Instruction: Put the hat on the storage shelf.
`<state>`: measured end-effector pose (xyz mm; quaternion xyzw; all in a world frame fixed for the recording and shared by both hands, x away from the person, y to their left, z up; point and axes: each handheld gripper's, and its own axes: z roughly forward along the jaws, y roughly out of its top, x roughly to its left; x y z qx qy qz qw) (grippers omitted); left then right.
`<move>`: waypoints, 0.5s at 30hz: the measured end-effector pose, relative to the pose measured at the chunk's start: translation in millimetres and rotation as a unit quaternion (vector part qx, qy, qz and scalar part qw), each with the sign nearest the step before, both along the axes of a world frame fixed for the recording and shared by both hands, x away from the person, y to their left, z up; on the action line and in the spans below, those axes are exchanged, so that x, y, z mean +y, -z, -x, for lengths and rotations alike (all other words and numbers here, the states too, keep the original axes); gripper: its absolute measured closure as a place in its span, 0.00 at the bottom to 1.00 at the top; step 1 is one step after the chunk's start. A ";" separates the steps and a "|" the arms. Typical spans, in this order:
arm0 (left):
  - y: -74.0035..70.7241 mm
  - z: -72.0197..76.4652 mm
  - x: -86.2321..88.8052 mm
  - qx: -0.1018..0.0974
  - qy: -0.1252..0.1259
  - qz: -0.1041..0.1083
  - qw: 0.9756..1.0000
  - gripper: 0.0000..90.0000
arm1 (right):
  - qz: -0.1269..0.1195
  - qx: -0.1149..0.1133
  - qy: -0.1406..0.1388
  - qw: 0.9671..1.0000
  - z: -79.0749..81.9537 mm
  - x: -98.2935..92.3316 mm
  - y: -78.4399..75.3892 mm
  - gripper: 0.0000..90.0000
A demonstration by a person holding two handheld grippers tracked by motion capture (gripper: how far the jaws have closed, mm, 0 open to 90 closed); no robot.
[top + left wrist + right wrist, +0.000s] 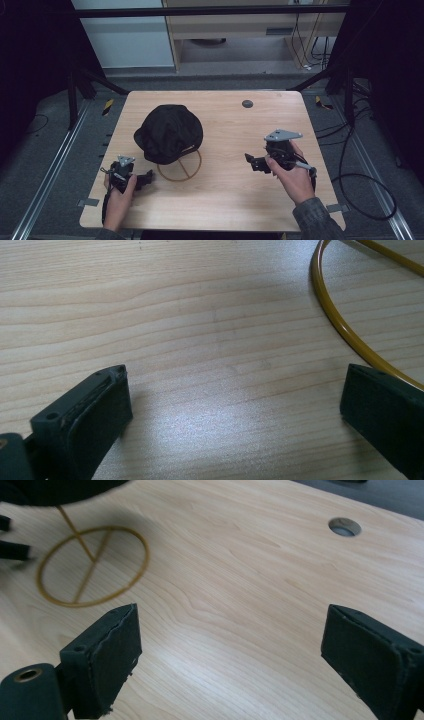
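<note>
A black cap (169, 131) sits on a thin gold wire stand whose round base ring (180, 167) lies on the wooden table (225, 195). My left gripper (146, 178) rests low at the front left, just left of the ring, jaws wide apart with bare wood between them; the ring's rim (340, 325) curves past its right jaw. My right gripper (254, 163) is held at the right side of the table, open and holding nothing. In the right gripper view the ring (92, 565) and the cap's lower edge (55, 490) lie at the upper left.
A round cable hole (247, 104) is set in the table near its far edge, seen also as a grey hole (344, 527). Black cables (360, 185) trail on the floor to the right. Metal rails run along both sides.
</note>
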<state>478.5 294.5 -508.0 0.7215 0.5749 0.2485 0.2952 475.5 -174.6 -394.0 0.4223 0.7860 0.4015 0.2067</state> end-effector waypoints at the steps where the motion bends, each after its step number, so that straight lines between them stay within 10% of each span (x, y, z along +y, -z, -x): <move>1: 0.0 0.0 0.0 0.000 0.000 0.000 1.000 0.00 | 0.000 0.002 0.004 1.000 0.7 -0.2 5.0 0.10; 15: 0.0 0.0 0.0 0.000 0.000 0.000 1.000 0.00 | 0.017 0.022 0.010 1.000 6.2 -3.3 52.9 0.10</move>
